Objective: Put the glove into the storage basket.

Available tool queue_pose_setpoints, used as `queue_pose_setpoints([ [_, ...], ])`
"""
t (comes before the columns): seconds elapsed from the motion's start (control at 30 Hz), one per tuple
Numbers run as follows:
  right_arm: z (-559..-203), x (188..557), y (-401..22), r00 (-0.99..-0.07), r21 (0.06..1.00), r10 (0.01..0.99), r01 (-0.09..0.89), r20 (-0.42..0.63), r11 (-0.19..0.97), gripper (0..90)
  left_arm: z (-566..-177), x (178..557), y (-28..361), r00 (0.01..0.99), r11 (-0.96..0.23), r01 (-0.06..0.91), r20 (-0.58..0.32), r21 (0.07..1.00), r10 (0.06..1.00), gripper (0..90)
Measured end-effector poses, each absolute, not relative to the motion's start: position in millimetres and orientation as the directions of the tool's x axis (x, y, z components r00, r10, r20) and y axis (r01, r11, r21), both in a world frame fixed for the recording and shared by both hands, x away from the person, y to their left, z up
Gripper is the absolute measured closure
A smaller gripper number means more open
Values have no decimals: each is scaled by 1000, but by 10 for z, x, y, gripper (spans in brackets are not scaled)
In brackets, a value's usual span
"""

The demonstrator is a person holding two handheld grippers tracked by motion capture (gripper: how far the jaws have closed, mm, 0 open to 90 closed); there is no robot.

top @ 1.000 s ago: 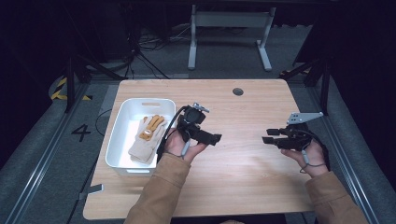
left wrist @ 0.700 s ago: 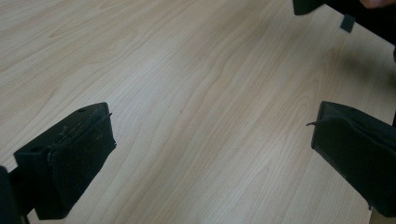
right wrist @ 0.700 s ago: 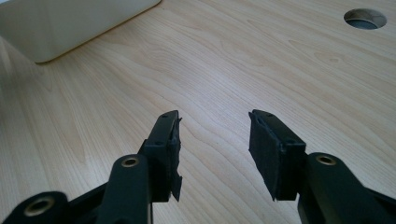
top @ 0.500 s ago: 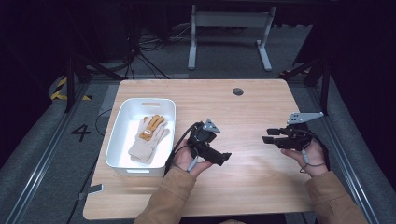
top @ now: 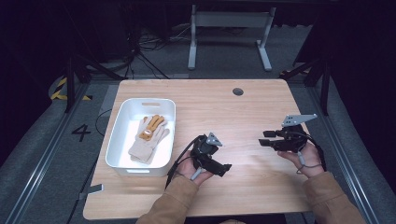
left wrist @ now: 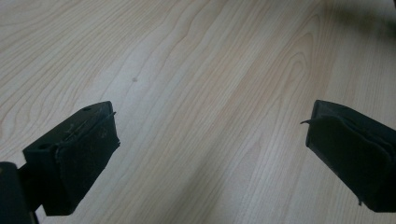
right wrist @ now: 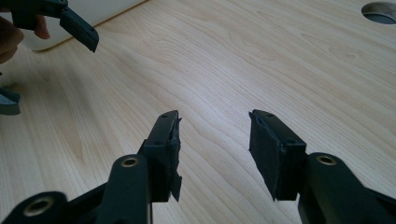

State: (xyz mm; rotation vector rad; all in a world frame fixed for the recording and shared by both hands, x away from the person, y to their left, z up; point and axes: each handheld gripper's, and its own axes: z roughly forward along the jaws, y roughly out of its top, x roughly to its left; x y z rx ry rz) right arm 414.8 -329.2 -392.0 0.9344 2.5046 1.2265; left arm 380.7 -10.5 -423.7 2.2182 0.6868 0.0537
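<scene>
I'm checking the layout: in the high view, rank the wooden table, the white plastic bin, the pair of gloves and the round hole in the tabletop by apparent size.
Largest to smallest:
1. light wooden table
2. white plastic bin
3. pair of cream and tan gloves
4. round hole in the tabletop

Two black jaws of the left gripper (left wrist: 210, 154) rising from the lower corners, set wide apart with nothing between them. Left pad (left wrist: 86, 156) blocky, its inner face scuffed; right pad (left wrist: 350, 154) cut off by the frame edge. Beneath, bare light wooden tabletop (left wrist: 196, 70), grain running diagonally, a small dark speck (left wrist: 134, 79) upper left, shadow in the top right corner.
</scene>
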Motion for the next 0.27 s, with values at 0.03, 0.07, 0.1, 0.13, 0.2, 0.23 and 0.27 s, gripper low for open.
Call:
queue_pose_setpoints([
  [0.03, -3920, 4147, -3292, -780, 766, 619, 453, 93, 455, 531, -4240, 3806, -105, 853, -536, 457, -180, 710, 489, 27],
  [0.07, -3919, 4147, -3294, -779, 766, 620, 454, 93, 456, 531, -4234, 3798, -103, 856, -538, 451, -176, 712, 485, 27],
  [0.1, -3918, 4147, -3294, -779, 766, 620, 453, 93, 455, 531, -4234, 3798, -103, 856, -538, 451, -176, 712, 485, 33],
  [0.13, -3916, 4145, -3294, -779, 767, 620, 453, 93, 454, 531, -4223, 3785, -104, 859, -541, 440, -162, 716, 486, 42],
  [0.2, -3914, 4146, -3292, -780, 769, 619, 450, 91, 454, 529, -4215, 3780, -99, 861, -539, 439, -163, 719, 482, 44],
  [0.23, -3914, 4146, -3292, -780, 769, 619, 450, 91, 454, 529, -4215, 3780, -99, 861, -539, 439, -163, 719, 482, 45],
  [0.27, -3914, 4149, -3291, -780, 769, 619, 451, 92, 453, 529, -4213, 3774, -97, 858, -540, 440, -159, 717, 488, 45],
])
